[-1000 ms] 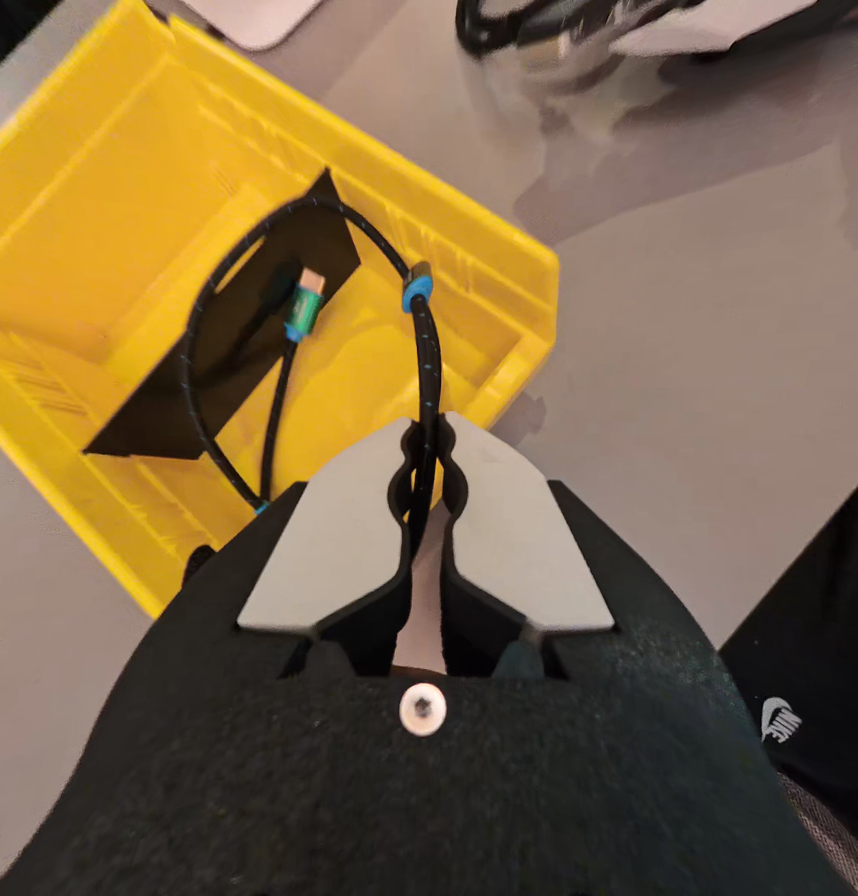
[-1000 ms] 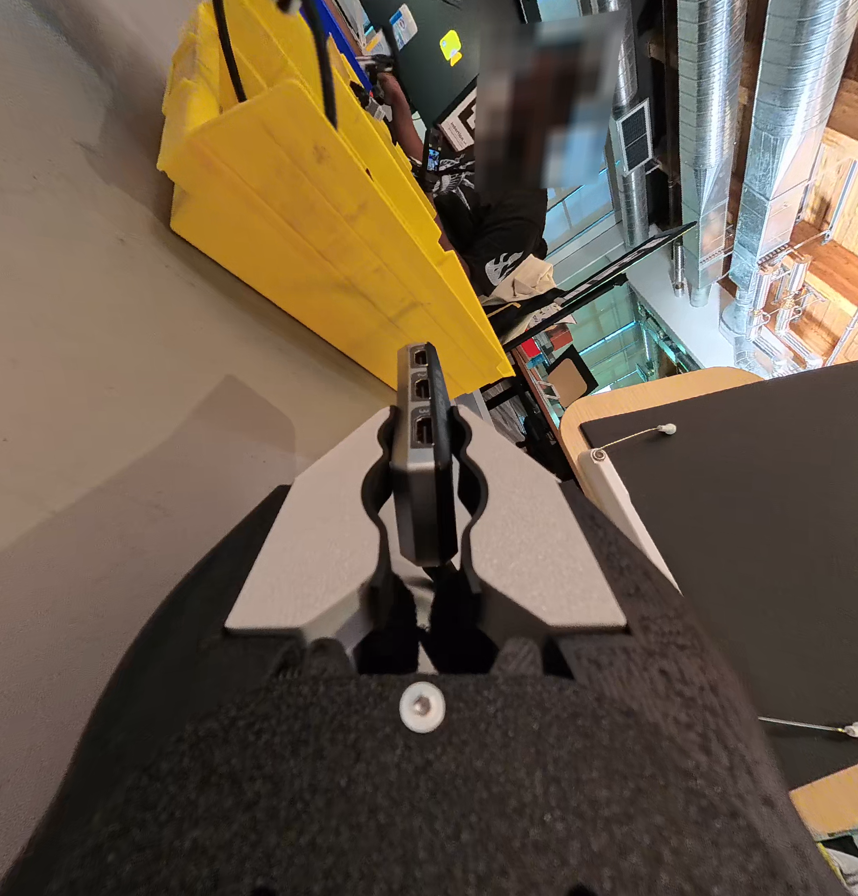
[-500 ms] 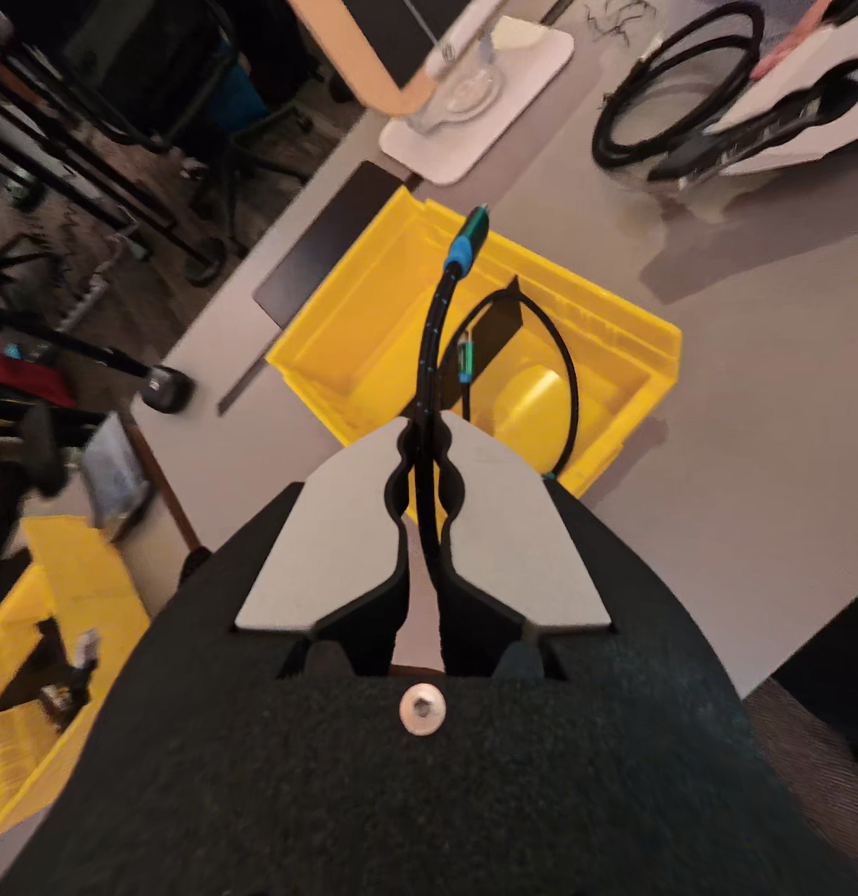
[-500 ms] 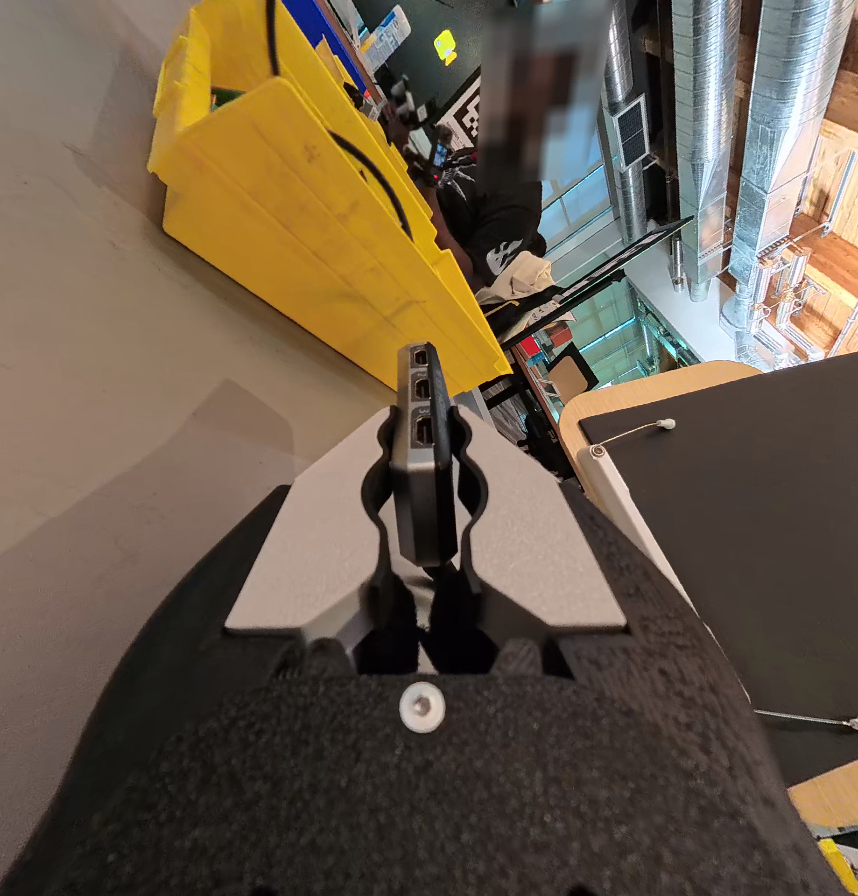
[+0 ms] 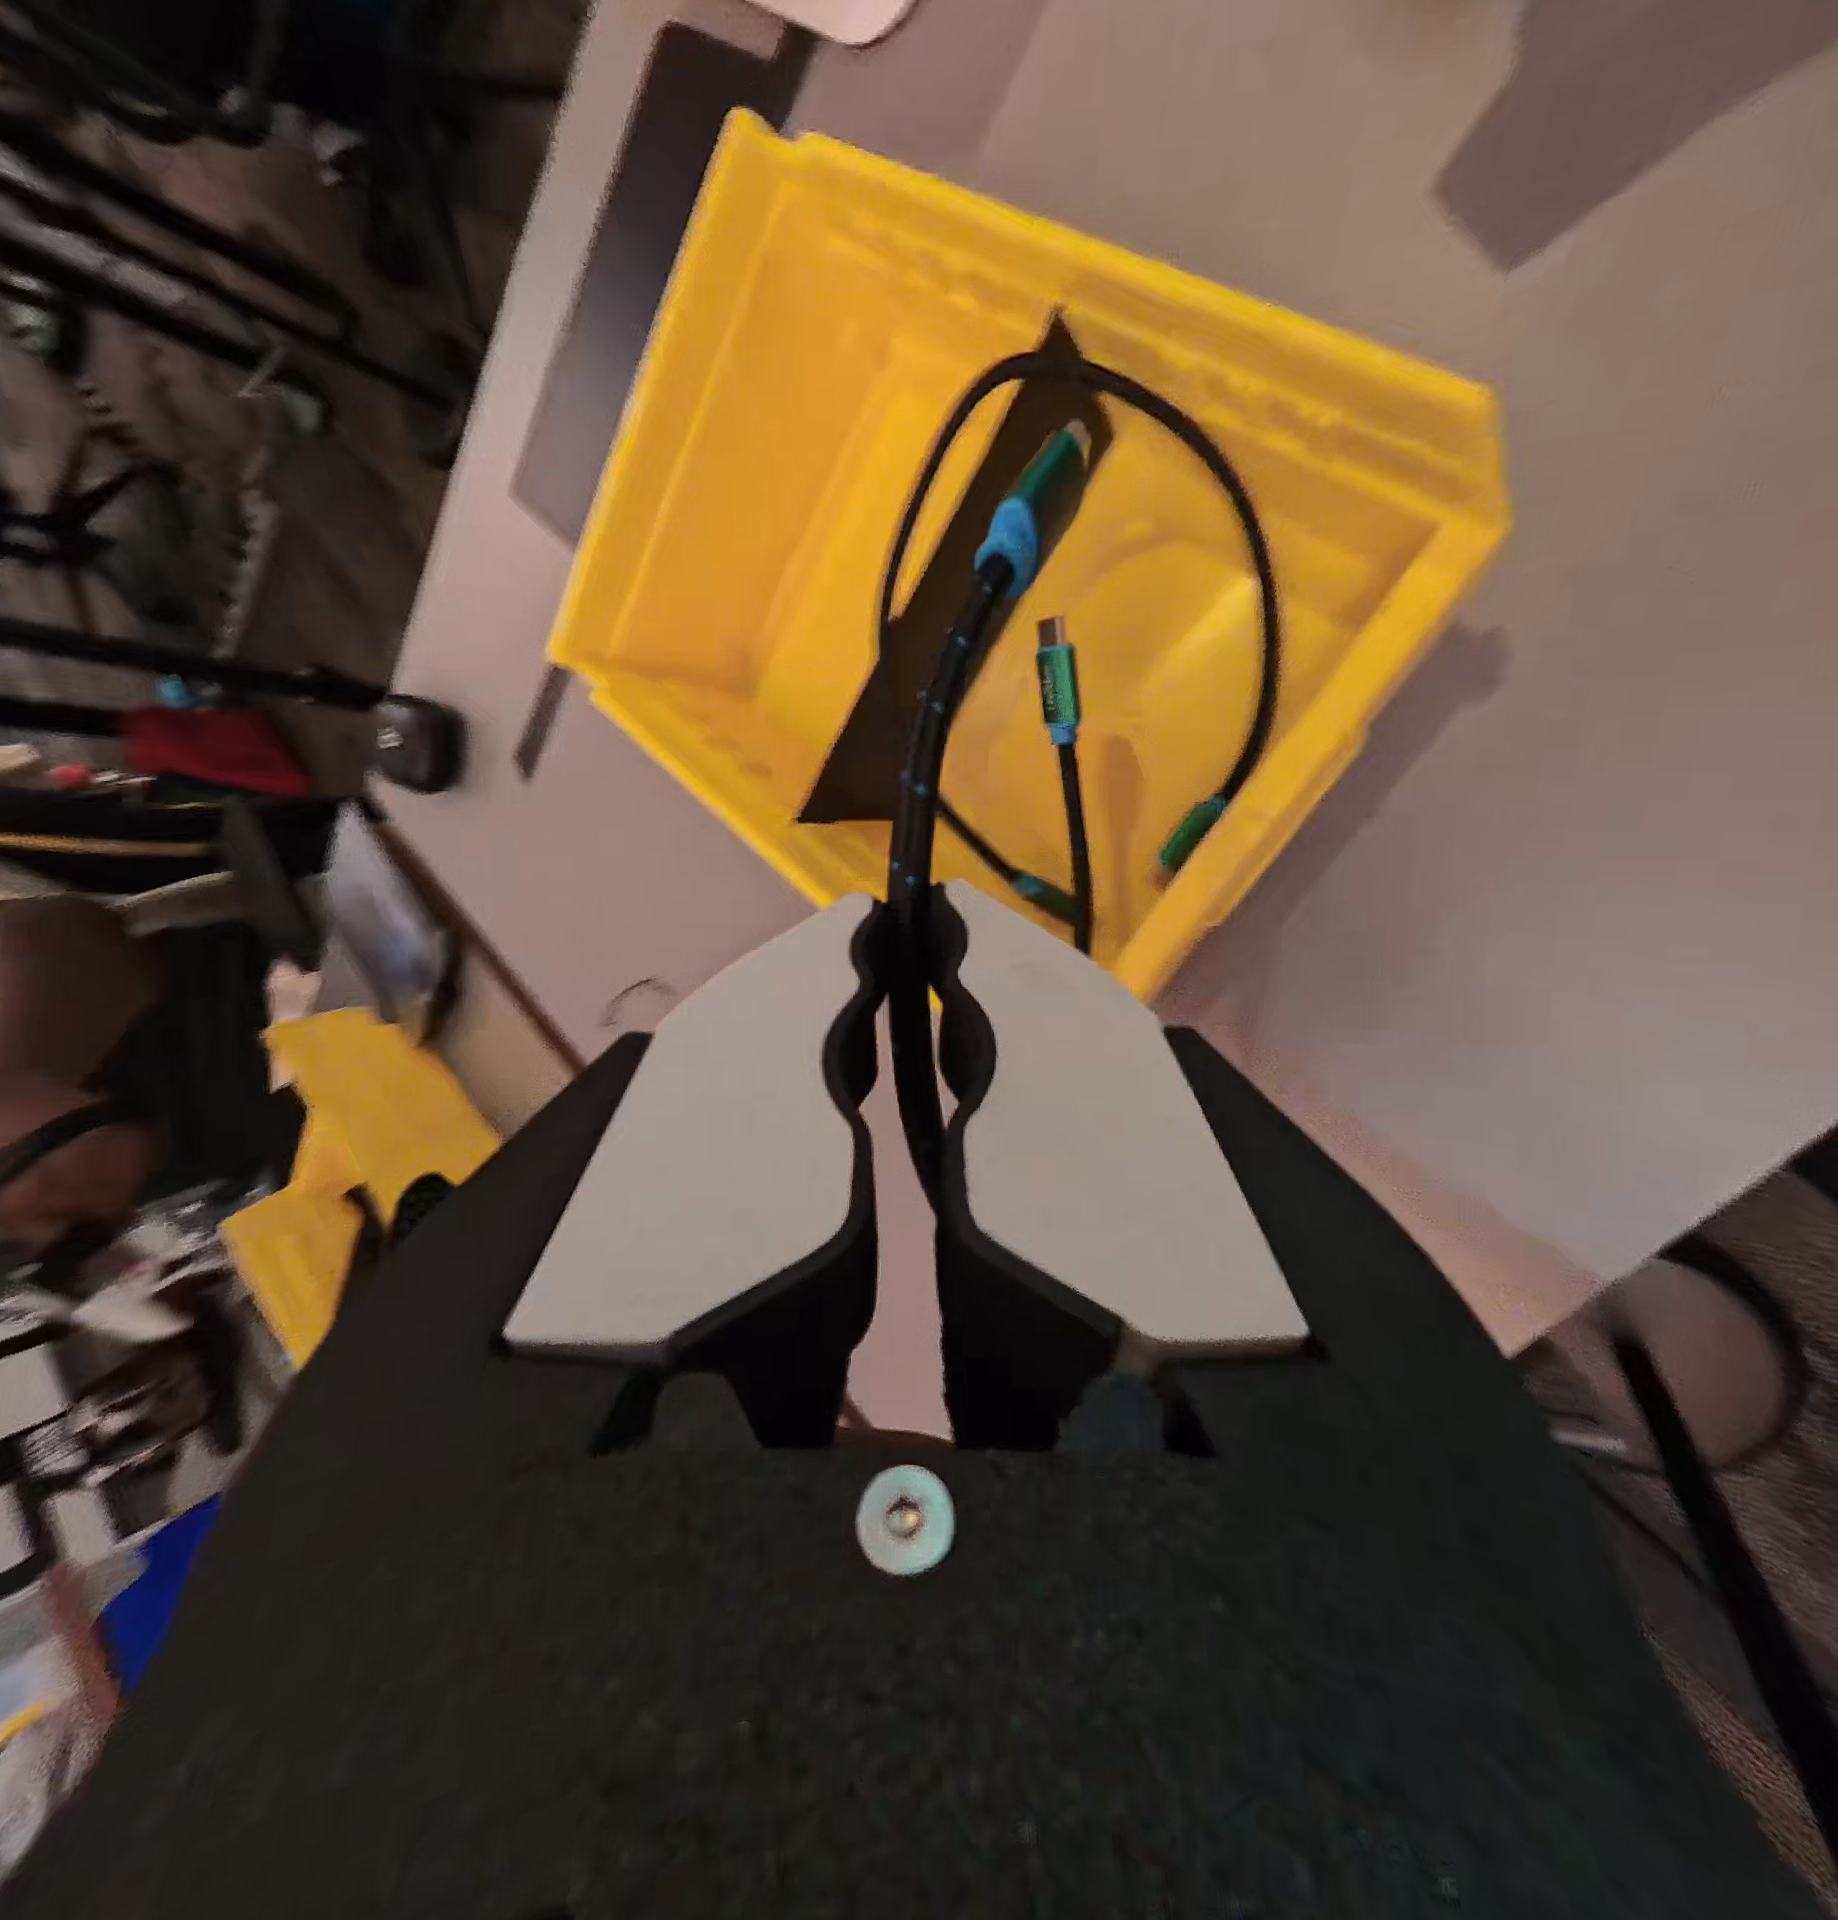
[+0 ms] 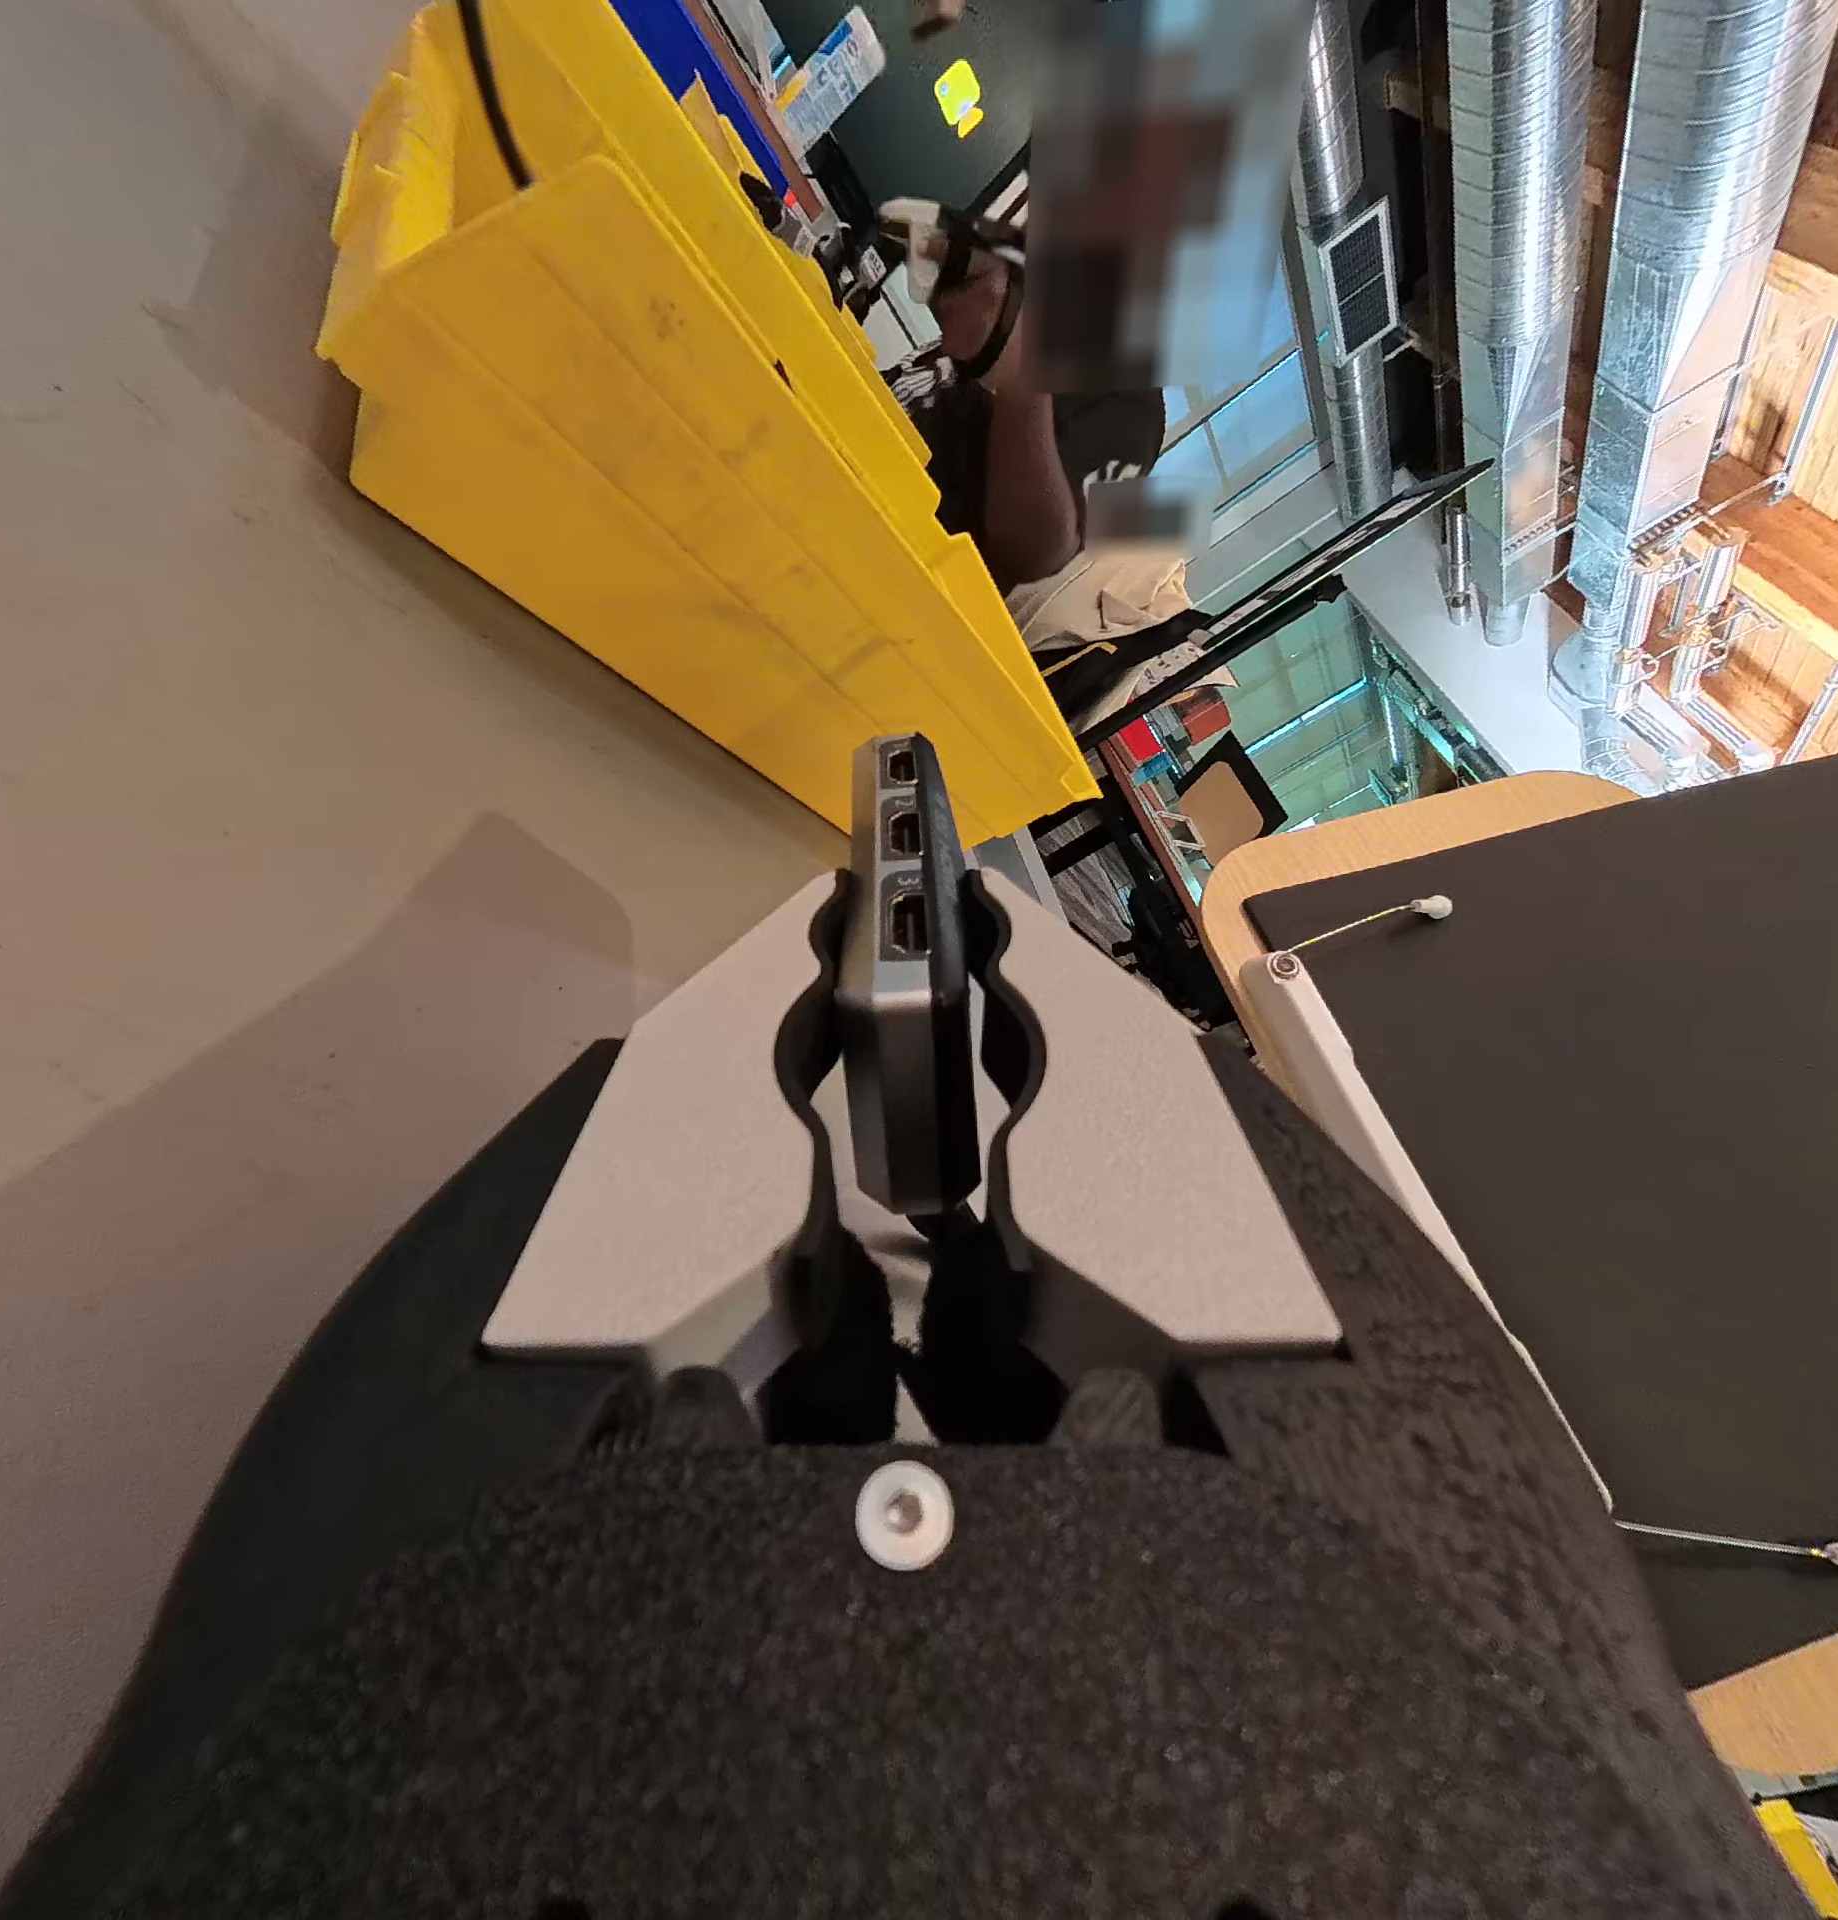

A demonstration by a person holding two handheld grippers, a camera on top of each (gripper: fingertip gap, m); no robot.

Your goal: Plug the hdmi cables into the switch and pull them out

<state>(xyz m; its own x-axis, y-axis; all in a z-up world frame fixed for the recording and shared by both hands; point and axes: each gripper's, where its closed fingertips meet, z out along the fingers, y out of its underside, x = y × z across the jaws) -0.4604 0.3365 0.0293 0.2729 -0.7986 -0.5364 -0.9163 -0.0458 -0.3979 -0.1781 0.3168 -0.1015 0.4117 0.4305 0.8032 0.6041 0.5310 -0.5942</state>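
Observation:
My left gripper [image 5: 907, 914] is shut on a black braided HDMI cable [image 5: 930, 727]. The cable rises from the fingertips and ends in a green plug with a blue collar [image 5: 1034, 499], held above the yellow bin [image 5: 686, 436]. More cable lies looped in the bin, with another green plug [image 5: 1057, 681] lying free. My right gripper [image 6: 904, 904] is shut on a dark grey HDMI switch [image 6: 899, 997], held on edge above the table. Its three empty ports [image 6: 907, 836] face away from me, towards the bin's outer wall [image 6: 624, 499].
The grey table [image 5: 1621, 727] runs right of the bin, its edge near my left side [image 5: 458, 790]. A black divider [image 5: 925, 665] stands in the bin. A black-topped wooden desk [image 6: 1569, 1143] is at right. A person [image 6: 1008, 416] sits beyond the bin. One gripper's finger ends stand about 30 cm off the other's.
My left gripper has swung round with the cable, so the bin now sits straight ahead and the plug points over it. The right gripper and the switch have barely moved.

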